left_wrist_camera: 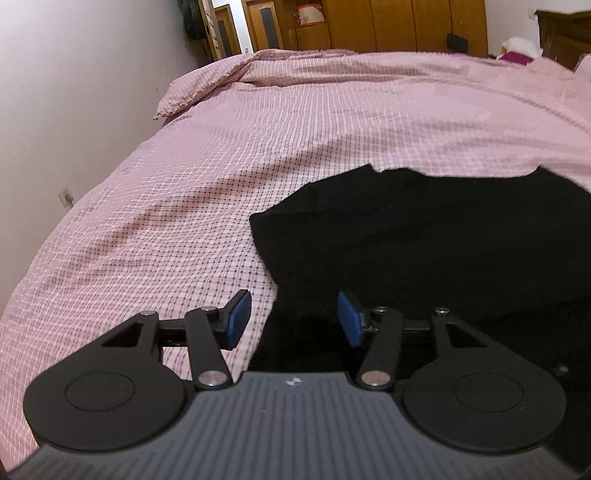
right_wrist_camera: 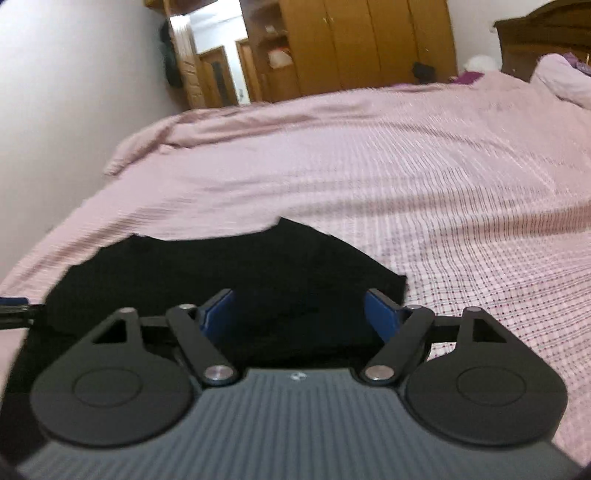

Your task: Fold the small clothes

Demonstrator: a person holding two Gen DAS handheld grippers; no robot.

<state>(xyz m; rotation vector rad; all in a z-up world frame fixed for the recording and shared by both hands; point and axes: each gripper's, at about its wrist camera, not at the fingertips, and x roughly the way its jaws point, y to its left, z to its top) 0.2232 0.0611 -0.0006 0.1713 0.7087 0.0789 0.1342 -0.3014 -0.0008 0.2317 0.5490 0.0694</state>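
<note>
A black garment [left_wrist_camera: 424, 236] lies flat on the pink checked bed cover [left_wrist_camera: 258, 129]. In the left wrist view my left gripper [left_wrist_camera: 295, 319] is open with blue pads, over the garment's left edge, holding nothing. In the right wrist view the same black garment [right_wrist_camera: 229, 269] lies ahead and below, and my right gripper [right_wrist_camera: 300, 314] is open over its right part, near its right edge, holding nothing. The tip of the left gripper shows at the left edge of the right wrist view [right_wrist_camera: 13, 306].
The bed cover [right_wrist_camera: 443, 166] stretches far ahead and to the right. A white wall [left_wrist_camera: 74, 74] runs along the bed's left side. Wooden wardrobes [left_wrist_camera: 388, 22] and a door stand beyond the far end. A pillow [right_wrist_camera: 561, 77] lies at the far right.
</note>
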